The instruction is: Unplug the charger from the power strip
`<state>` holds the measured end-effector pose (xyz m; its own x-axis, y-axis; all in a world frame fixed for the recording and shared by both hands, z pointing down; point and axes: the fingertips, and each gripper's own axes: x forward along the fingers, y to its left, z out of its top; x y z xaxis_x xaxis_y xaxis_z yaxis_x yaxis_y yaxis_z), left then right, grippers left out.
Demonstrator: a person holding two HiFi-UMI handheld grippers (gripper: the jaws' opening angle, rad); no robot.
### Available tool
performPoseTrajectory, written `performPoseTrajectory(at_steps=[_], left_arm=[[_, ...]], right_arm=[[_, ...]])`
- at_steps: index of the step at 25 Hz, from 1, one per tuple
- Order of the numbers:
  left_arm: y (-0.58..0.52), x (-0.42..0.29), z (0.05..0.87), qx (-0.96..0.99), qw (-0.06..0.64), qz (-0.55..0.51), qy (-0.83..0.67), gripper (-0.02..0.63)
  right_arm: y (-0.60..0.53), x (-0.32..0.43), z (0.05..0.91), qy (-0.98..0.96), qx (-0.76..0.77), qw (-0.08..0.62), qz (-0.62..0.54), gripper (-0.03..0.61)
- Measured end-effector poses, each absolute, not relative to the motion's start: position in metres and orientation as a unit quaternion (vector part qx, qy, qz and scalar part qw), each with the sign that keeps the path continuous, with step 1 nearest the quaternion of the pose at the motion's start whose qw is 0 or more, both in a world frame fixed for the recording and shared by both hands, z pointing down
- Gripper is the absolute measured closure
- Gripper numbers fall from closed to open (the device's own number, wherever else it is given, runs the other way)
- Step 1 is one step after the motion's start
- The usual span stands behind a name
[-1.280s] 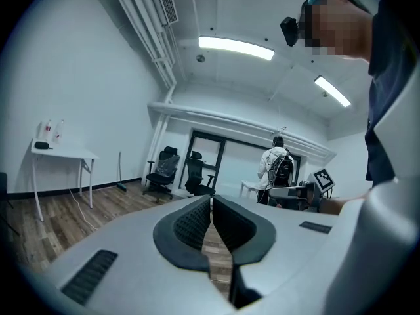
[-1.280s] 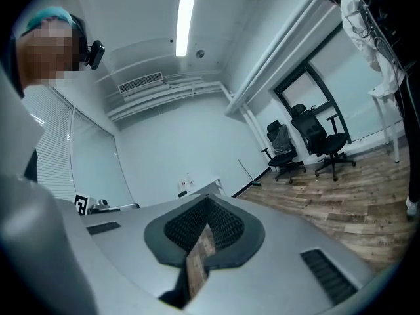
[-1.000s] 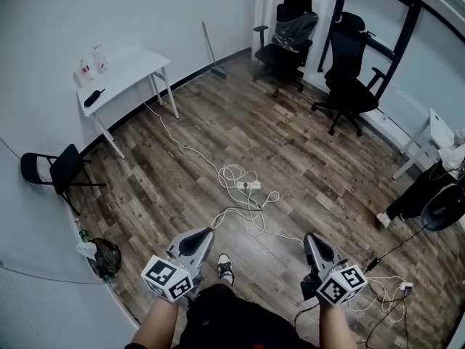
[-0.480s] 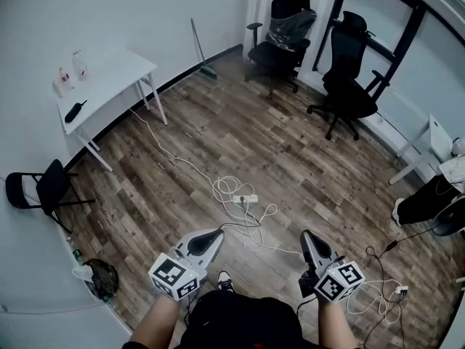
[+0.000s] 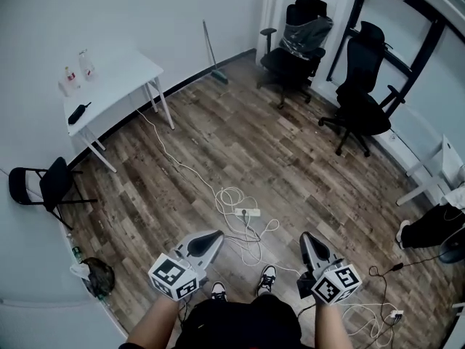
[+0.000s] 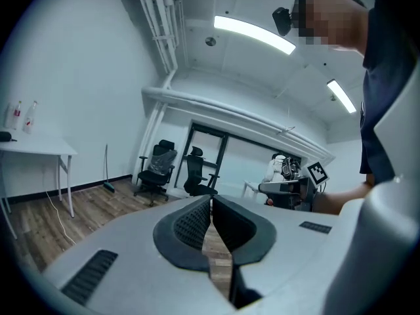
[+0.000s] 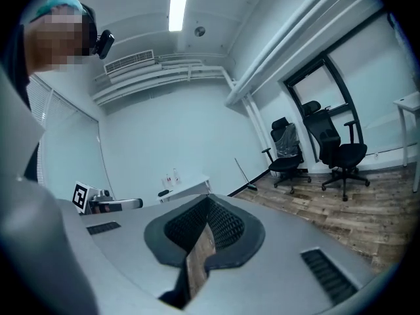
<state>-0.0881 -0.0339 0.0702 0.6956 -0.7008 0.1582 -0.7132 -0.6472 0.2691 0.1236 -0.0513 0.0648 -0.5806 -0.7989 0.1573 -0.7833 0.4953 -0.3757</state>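
Observation:
A white power strip (image 5: 247, 211) lies on the wooden floor amid loops of white cable (image 5: 231, 195); a plug sits in it, too small to make out. My left gripper (image 5: 211, 236) and right gripper (image 5: 306, 239) are held out level above the floor, short of the strip and to either side of it. Both are shut with nothing between the jaws. In the left gripper view the left gripper (image 6: 211, 201) has its ribbed pads meeting at the tip. The right gripper (image 7: 209, 199) looks the same in the right gripper view.
A white table (image 5: 109, 82) with bottles stands at the left wall, with a black folding chair (image 5: 43, 184) and a dark bag (image 5: 93, 275) below it. Two office chairs (image 5: 294, 42) (image 5: 367, 104) stand at the back. A second strip with cables (image 5: 389, 315) lies at the lower right.
The view has advanced across the room: the power strip has slid down the frame toward both grippers. The grippers stay shut and keep their places in the frame.

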Motion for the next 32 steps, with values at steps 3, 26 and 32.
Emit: performPoseTrajectory(at_steps=[3, 26, 32], left_arm=[[-0.06, -0.071, 0.068, 0.898, 0.158, 0.007, -0.41, 0.584], [-0.224, -0.035, 0.263, 0.874, 0.179, 0.077, -0.446, 0.584], [-0.254, -0.049, 0.397, 0.868, 0.175, 0.086, -0.456, 0.589]], right_arm=[[-0.086, 0.142, 0.075, 0.874, -0.438, 0.014, -0.209, 0.56], [-0.278, 0.166, 0.283, 0.907, -0.371, -0.101, -0.17, 0.558], [-0.301, 0.146, 0.417, 0.917, -0.344, -0.128, -0.157, 0.558]])
